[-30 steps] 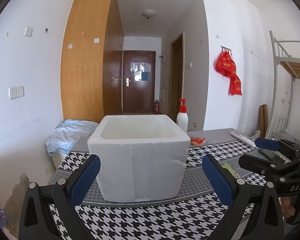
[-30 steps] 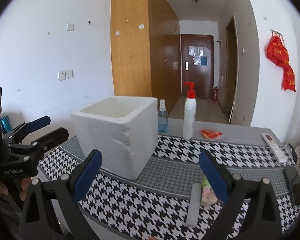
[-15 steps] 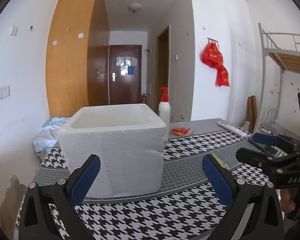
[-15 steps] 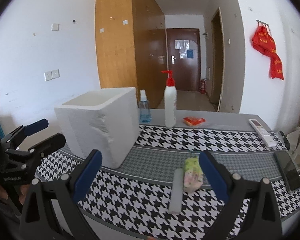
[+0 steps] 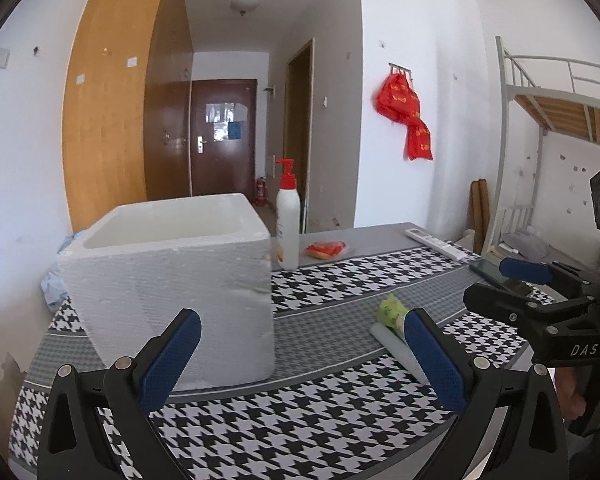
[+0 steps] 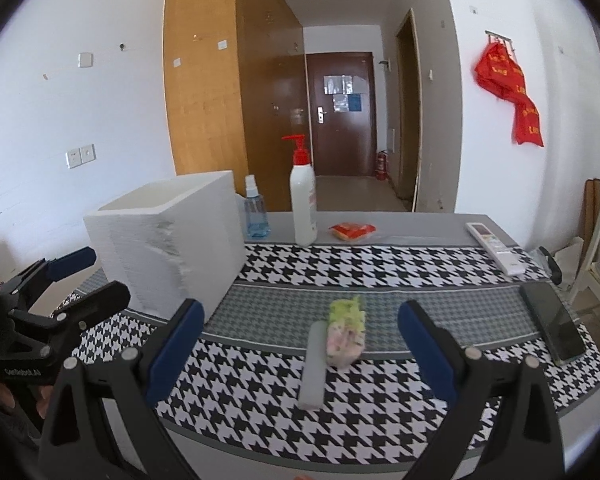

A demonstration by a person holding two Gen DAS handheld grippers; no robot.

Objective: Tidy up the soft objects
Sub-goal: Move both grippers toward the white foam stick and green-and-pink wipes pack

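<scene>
Hand-held grippers (image 6: 298, 354) agape above pouch (image 6: 346, 334)

— Where's my left wrist camera looking from?
— Low over the table's (image 5: 340, 432) near edge, facing the far door (image 5: 222, 136); the foam box (image 5: 168, 284) sits close on its left side.
— And my right one?
— Same height, further right; it faces the same door; the box (image 6: 168, 248) is left, the pump bottle (image 6: 303, 200) near centre.
— What do they share?
— Box, bottle (image 5: 287, 220), door, and each other's gripper at the frame edge.
</scene>
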